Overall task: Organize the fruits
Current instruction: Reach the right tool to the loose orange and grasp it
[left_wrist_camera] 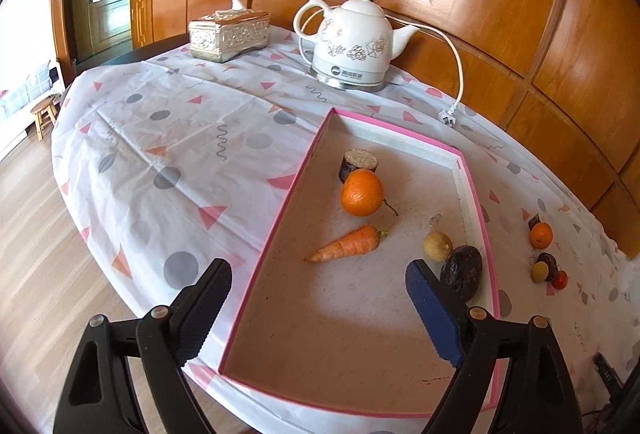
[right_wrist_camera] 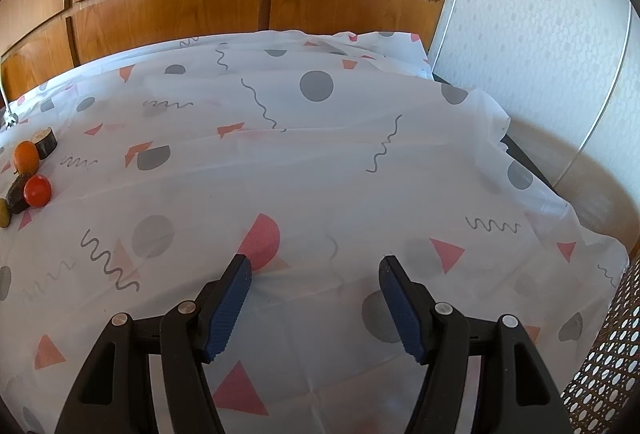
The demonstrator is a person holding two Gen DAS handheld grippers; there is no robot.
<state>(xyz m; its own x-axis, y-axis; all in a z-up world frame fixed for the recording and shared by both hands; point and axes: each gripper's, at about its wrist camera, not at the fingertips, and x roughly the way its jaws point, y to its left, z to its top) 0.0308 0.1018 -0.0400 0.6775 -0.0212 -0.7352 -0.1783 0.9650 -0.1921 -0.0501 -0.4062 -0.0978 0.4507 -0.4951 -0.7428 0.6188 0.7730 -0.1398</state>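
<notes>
So far you are roughly halfway, judging by where the produce lies. Inside the pink-rimmed tray you already have five pieces: a dark cut round toward the far side with an orange touching it, a carrot in the middle, and a small yellowish fruit beside a dark wrinkled fruit, which lies close to the tray's right wall.

Your left gripper hangs over the tray's near half with its jaws spread wide and nothing between them; the right finger's tip lies just beside the dark wrinkled fruit in the left wrist view, but the pads press on nothing.

What is left sits on the tablecloth outside the tray, off its right wall and toward the table's back edge: a second orange next to another cut round, and nearer to you a dark fruit with a small red fruit and a yellow-green one against it. That makes about five pieces to carry over.

Your right gripper is about half open and empty, over bare cloth well apart from that cluster, which lies off to its left. The kettle and tissue box stand near the back edge, clear of the work.
</notes>
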